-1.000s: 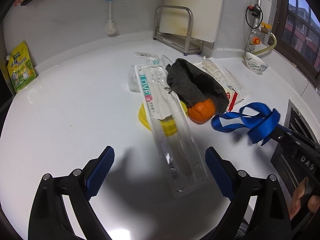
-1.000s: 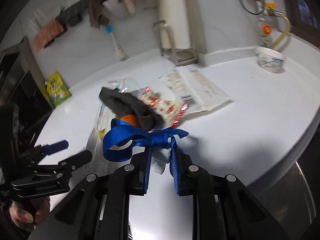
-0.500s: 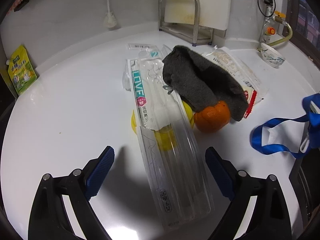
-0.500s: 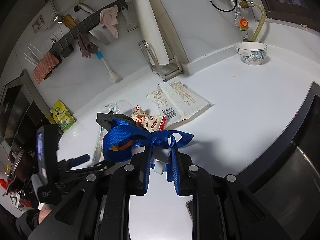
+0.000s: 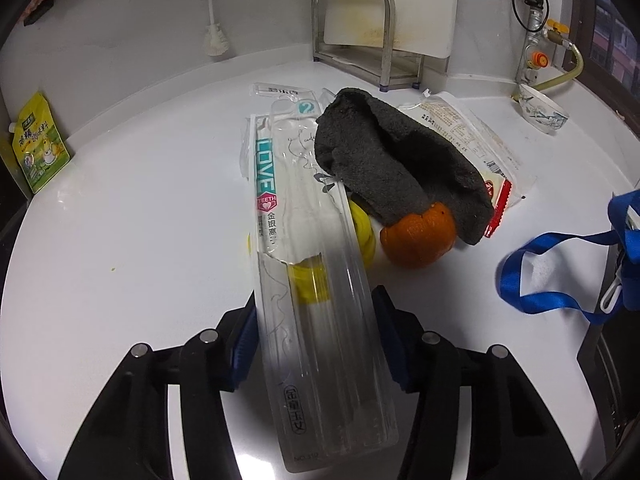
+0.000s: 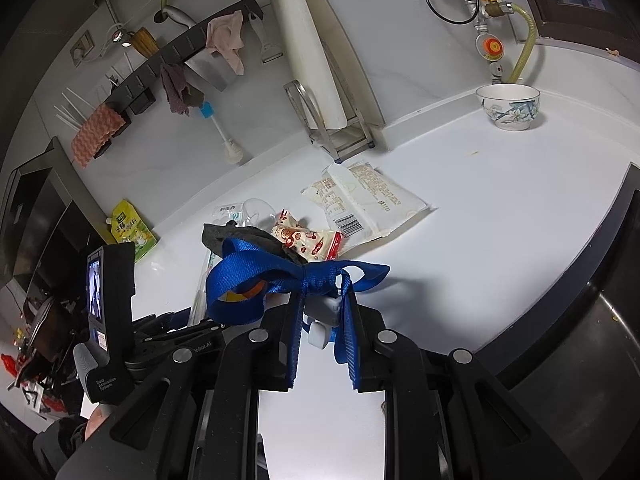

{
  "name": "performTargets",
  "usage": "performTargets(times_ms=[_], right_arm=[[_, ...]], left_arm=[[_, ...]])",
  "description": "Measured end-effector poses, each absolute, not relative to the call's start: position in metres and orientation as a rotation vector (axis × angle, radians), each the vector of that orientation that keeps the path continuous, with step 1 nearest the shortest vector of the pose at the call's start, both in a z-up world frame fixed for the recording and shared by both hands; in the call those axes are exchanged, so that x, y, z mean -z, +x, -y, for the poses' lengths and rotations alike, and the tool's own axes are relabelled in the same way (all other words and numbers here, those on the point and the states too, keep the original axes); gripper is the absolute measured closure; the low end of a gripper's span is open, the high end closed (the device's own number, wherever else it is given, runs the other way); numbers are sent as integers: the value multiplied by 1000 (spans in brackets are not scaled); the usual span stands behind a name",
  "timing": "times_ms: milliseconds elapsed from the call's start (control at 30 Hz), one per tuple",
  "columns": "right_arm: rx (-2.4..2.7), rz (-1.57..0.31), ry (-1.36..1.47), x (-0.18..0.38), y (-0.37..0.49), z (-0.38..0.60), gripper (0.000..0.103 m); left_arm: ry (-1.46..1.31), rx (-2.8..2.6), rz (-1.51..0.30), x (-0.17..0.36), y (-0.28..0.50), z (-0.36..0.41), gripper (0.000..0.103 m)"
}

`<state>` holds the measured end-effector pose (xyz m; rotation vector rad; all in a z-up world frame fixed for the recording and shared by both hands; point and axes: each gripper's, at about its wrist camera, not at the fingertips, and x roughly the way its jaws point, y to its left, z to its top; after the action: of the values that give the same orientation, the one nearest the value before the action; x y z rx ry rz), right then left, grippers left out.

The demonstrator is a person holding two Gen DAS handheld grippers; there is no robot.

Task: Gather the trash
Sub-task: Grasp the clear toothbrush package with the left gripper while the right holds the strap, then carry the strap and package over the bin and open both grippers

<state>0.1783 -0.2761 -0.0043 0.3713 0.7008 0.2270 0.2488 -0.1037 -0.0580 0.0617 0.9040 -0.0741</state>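
Observation:
A long clear toothbrush package (image 5: 304, 216) lies on the white counter (image 5: 140, 208), over a yellow lid (image 5: 362, 232). My left gripper (image 5: 316, 340) is closing on the package's near end, and both blue pads touch its sides. Behind it, a dark grey cloth (image 5: 384, 160) drapes over an orange peel (image 5: 418, 236) and a printed wrapper (image 5: 460, 128). My right gripper (image 6: 324, 316) is shut on a blue strap (image 6: 280, 268) with a white clip, held above the counter. The strap's loop (image 5: 540, 304) also hangs at the right of the left wrist view.
A patterned bowl (image 6: 508, 106) sits at the back right near the gas valve. A metal rack (image 5: 360, 40) holds a white cutting board against the wall. A yellow pouch (image 5: 38, 148) leans at the far left. A dark sink (image 6: 580, 360) borders the counter's right edge.
The left jaws came in from wide open onto the toothbrush package. Before that the left gripper slid forward over it. The right gripper tilted and drew back with the strap.

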Motion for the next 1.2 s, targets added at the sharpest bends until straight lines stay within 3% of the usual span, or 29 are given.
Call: performTargets(times_ms=[667,800,1200], right_arm=[[-222,-701,330,-5,149,247,84],[-220,-705,342,-5,135,239,84],[-205,-697,373,-12,95,222,84]], left_arm=[[40,123,-808,16,194,64,55],[50,132,-788,9,178,58,62],[39,164,-775,2,138,40,62]])
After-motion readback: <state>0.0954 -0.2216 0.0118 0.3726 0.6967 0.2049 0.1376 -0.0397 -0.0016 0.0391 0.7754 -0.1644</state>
